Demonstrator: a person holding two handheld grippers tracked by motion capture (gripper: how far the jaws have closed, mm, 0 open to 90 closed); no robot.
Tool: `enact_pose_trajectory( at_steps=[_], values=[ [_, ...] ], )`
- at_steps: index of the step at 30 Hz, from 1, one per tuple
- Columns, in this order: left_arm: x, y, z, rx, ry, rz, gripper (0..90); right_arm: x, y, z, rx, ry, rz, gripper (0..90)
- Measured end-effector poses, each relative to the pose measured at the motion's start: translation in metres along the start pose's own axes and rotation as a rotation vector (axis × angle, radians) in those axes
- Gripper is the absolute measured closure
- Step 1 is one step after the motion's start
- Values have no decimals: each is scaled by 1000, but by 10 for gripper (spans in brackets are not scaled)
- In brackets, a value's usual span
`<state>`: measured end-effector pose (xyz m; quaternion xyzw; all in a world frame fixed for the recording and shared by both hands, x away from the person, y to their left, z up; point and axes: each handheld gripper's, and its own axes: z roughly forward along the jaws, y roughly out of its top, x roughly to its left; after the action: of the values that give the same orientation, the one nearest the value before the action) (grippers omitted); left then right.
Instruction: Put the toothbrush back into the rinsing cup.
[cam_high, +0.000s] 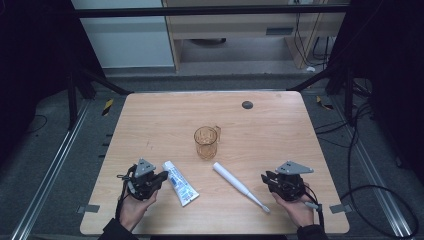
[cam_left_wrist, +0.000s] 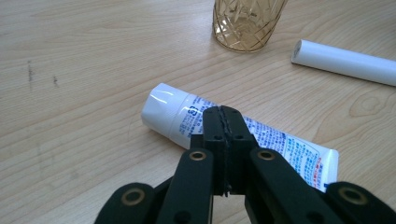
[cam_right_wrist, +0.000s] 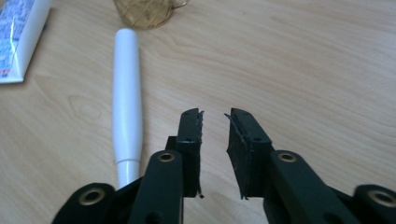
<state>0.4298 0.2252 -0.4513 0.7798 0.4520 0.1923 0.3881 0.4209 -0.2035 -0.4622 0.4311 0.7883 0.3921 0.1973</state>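
Observation:
An amber glass mug (cam_high: 206, 141) stands upright near the table's middle. A white and blue toothpaste tube (cam_high: 180, 182) lies flat at the front left, just right of my left gripper (cam_high: 161, 176). In the left gripper view the jaws are pressed together, empty, with the toothpaste tube (cam_left_wrist: 243, 135) lying just beyond them. A white electric toothbrush (cam_high: 239, 185) lies diagonally at the front middle. My right gripper (cam_high: 264, 178) rests to its right. Its jaws stand slightly apart in the right gripper view, nothing between them, with the toothbrush (cam_right_wrist: 127, 98) to their left.
The wooden table (cam_high: 280, 130) has a small dark round cap (cam_high: 247, 105) set near its far edge. A hand holds each gripper at the front edge. Cables lie on the floor to the right of the table.

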Motion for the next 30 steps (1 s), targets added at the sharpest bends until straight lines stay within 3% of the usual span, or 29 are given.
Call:
enact_pose_trajectory(
  at_steps=[10,30],
  values=[
    [18,-5,-7,0,45,-22,897,7,-10,0,67,52,-9,894],
    [47,-14,-13,-8,120,-61,897,20,-32,0,165,112,-30,899]
  ],
)
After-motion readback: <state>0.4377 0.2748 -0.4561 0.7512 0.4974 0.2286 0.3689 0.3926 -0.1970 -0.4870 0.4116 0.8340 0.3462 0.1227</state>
